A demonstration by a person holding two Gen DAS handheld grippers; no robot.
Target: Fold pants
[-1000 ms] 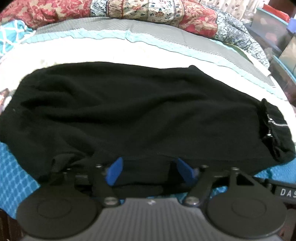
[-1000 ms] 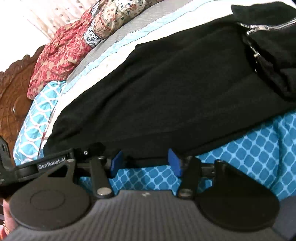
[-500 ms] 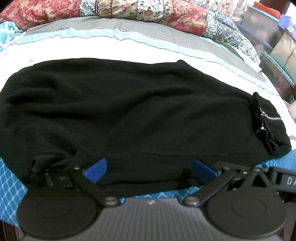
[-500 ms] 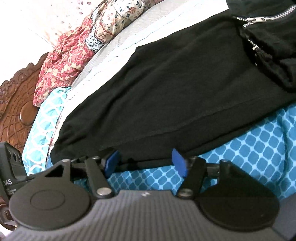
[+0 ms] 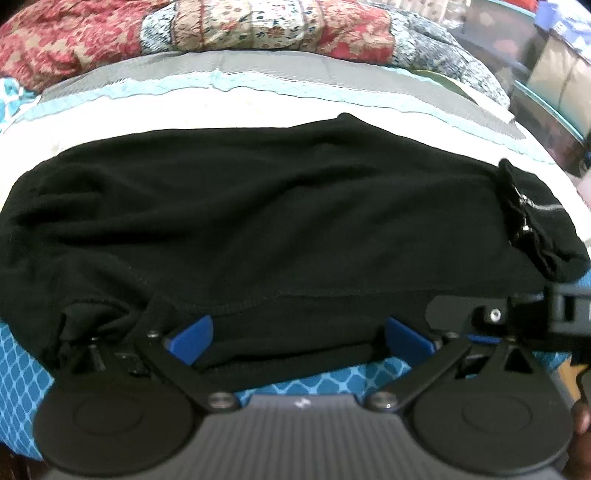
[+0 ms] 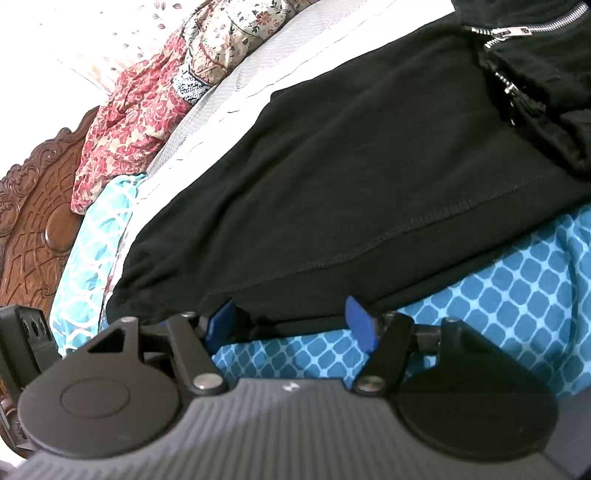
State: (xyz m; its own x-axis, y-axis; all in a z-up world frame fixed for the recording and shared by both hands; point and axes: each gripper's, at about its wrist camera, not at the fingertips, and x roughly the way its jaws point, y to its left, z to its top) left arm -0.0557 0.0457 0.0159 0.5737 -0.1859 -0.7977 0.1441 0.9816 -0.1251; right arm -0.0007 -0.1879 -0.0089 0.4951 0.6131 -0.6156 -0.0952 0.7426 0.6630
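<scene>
Pants (image 5: 280, 221), black, lie doubled on your bed (image 5: 258, 99), zipper (image 6: 517, 31) exposed; left hand-held gripper (image 5: 299, 336) gapes wide, right hand-held gripper (image 6: 291, 325) is opening, both astride the near hem.

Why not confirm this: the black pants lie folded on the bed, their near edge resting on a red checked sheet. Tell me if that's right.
Not quite. The black pants do lie folded on the bed, but the sheet under their near edge is blue with a light lattice pattern, not red checked. The right wrist view shows it most clearly.
</scene>
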